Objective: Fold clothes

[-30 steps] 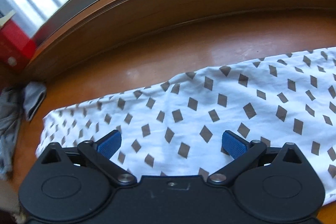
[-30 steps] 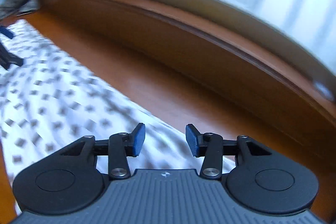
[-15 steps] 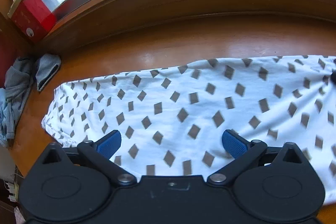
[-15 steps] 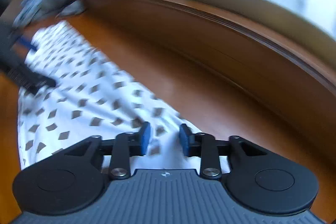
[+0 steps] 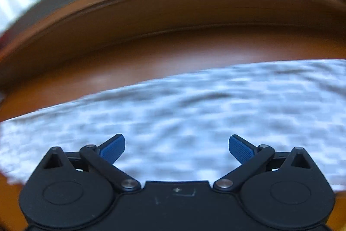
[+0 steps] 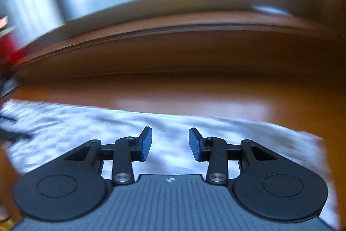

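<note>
A white cloth with small dark diamond marks lies flat on the brown wooden table, blurred by motion in both views. My left gripper hovers over its near edge, jaws wide open and empty. In the right wrist view the same cloth stretches from the left to a corner at the right. My right gripper is over it, jaws partly open with nothing between them. The left gripper shows dimly at the far left edge of the right wrist view.
The wooden table ends at a raised curved wooden rim under a window. A red box stands at the far left by the rim.
Both views have swung and blurred. The left gripper has dropped closer to the cloth. The right gripper has turned toward the cloth's right end and its jaws have opened a little wider.
</note>
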Tool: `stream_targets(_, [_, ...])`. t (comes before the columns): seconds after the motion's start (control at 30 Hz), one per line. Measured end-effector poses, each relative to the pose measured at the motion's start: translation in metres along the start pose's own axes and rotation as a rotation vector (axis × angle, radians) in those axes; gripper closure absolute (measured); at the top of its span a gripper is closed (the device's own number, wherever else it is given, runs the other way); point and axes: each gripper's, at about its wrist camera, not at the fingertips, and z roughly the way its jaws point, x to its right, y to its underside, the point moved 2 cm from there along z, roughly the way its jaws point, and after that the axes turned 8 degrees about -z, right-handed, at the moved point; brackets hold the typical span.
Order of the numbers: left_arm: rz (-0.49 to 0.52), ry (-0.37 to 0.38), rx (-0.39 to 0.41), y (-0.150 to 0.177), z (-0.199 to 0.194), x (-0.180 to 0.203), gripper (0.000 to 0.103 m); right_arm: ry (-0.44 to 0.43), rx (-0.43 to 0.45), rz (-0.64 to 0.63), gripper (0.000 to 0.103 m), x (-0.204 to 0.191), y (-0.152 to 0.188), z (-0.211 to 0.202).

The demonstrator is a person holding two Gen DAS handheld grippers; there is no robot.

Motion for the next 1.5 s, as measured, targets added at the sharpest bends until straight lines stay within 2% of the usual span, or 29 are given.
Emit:
stream_targets(0.07, [0.053,0.071,-0.002,-0.002,-0.004,0.029,0.0,0.092,-0.016,0.047,0.063,0.029,0.01,-0.005])
stream_targets(0.13, [0.105,0.142,-0.004,-0.003,-0.008,0.057,0.0,0.138,-0.028,0.064,0.063,0.048,0.017,-0.005])
stream_targets(0.27, [0.211,0.284,-0.009,-0.007,-0.017,0.114,0.0,0.167,-0.028,0.077,0.066,0.071,0.023,0.007])
stream_targets(0.3, [0.237,0.293,-0.029,-0.003,-0.015,0.124,0.0,0.174,-0.024,0.078,0.067,0.075,0.024,0.011])
stream_targets(0.37, [0.228,0.316,-0.039,0.003,-0.015,0.127,0.0,0.23,-0.005,0.086,0.07,0.09,0.018,0.01])
stream_targets(0.43, [0.24,0.31,-0.043,0.005,-0.017,0.13,0.0,0.258,0.013,0.157,0.073,0.105,0.012,0.008])
stream_targets(0.53, [0.225,0.299,-0.067,0.001,-0.018,0.129,0.001,0.214,0.047,0.241,0.072,0.108,0.008,-0.006])
stream_targets(0.63, [0.198,0.391,-0.042,-0.013,-0.029,0.13,0.002,0.158,0.073,0.143,0.07,0.108,0.002,-0.045])
stream_targets(0.7, [0.217,0.447,-0.013,-0.024,-0.034,0.141,0.002,0.032,0.025,0.077,0.064,0.1,0.007,-0.053])
stream_targets(0.73, [0.236,0.458,-0.006,-0.027,-0.033,0.149,0.002,0.007,-0.002,0.053,0.062,0.097,0.01,-0.049])
stream_targets(0.83, [0.31,0.456,-0.042,-0.028,-0.018,0.175,0.002,-0.059,-0.08,-0.021,0.059,0.087,0.016,-0.036])
stream_targets(0.87, [0.334,0.446,-0.051,-0.024,-0.015,0.179,0.0,-0.037,-0.086,-0.043,0.057,0.087,0.017,-0.029])
stream_targets(0.9, [0.372,0.437,-0.045,-0.019,-0.016,0.182,0.0,-0.021,-0.086,-0.034,0.056,0.092,0.017,-0.02])
stream_targets(1.0, [0.458,0.428,-0.026,-0.008,-0.018,0.189,0.0,0.017,-0.034,0.113,0.058,0.119,0.013,-0.006])
stream_targets(1.03, [0.455,0.429,-0.026,-0.007,-0.018,0.188,0.0,0.043,-0.006,0.172,0.058,0.128,0.012,-0.005])
stream_targets(1.07, [0.449,0.43,-0.026,-0.006,-0.018,0.188,0.0,0.094,0.009,0.226,0.066,0.133,0.013,-0.004])
stream_targets(1.1, [0.446,0.428,-0.025,-0.006,-0.018,0.187,0.0,0.091,0.024,0.28,0.065,0.136,0.014,-0.006])
stream_targets(1.13, [0.441,0.423,-0.028,-0.005,-0.017,0.187,0.0,0.089,0.039,0.333,0.062,0.138,0.016,-0.009])
stream_targets(1.17, [0.434,0.417,-0.033,-0.005,-0.016,0.187,0.0,0.089,0.054,0.374,0.055,0.139,0.018,-0.012])
stream_targets(1.23, [0.406,0.407,-0.043,-0.006,-0.015,0.182,0.0,0.126,0.084,0.343,0.047,0.123,0.019,-0.024])
stream_targets(1.33, [0.368,0.388,-0.046,-0.004,-0.019,0.162,0.0,0.233,0.133,0.279,0.032,0.091,0.023,-0.048])
stream_targets(1.4, [0.338,0.36,-0.038,-0.002,-0.02,0.147,0.0,0.311,0.129,0.276,0.03,0.075,0.02,-0.056])
stream_targets(1.47, [0.298,0.326,-0.032,0.002,-0.023,0.125,0.0,0.389,0.076,0.342,0.03,0.053,0.029,-0.059])
stream_targets(1.5, [0.276,0.315,-0.031,0.005,-0.026,0.111,0.0,0.401,0.05,0.379,0.03,0.04,0.035,-0.06])
